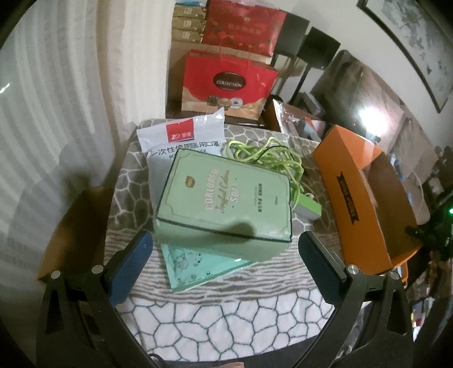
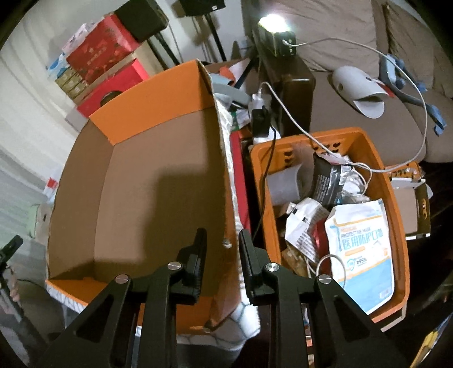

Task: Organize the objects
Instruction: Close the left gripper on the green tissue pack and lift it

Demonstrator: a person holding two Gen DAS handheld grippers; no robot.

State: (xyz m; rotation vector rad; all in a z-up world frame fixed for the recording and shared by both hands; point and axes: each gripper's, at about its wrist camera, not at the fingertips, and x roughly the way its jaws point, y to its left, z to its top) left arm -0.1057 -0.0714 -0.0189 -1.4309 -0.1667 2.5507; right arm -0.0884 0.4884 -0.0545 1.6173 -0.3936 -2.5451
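A pale green box (image 1: 223, 198) lies on the patterned tablecloth (image 1: 212, 317), on top of a teal packet (image 1: 198, 269). My left gripper (image 1: 226, 240) hovers just before it, open wide, its blue pads to either side of the box's near edge and not touching it. Behind the box lie a white mask pack (image 1: 181, 136), a tangled green cable (image 1: 266, 155) and a green charger (image 1: 307, 208). The orange cardboard box (image 1: 362, 192) stands at the right. In the right wrist view this orange box (image 2: 158, 104) is open and empty. My right gripper (image 2: 222, 240) is shut on its right wall, one finger inside, one outside.
An orange plastic basket (image 2: 396, 226) right of the box holds a mask pack (image 2: 359, 246) and several wrappers. White cables (image 2: 283, 99) run over it from a lit lamp (image 2: 274, 22). Red gift boxes (image 1: 229, 82) are stacked behind the table. A sofa (image 2: 354, 42) is at the back right.
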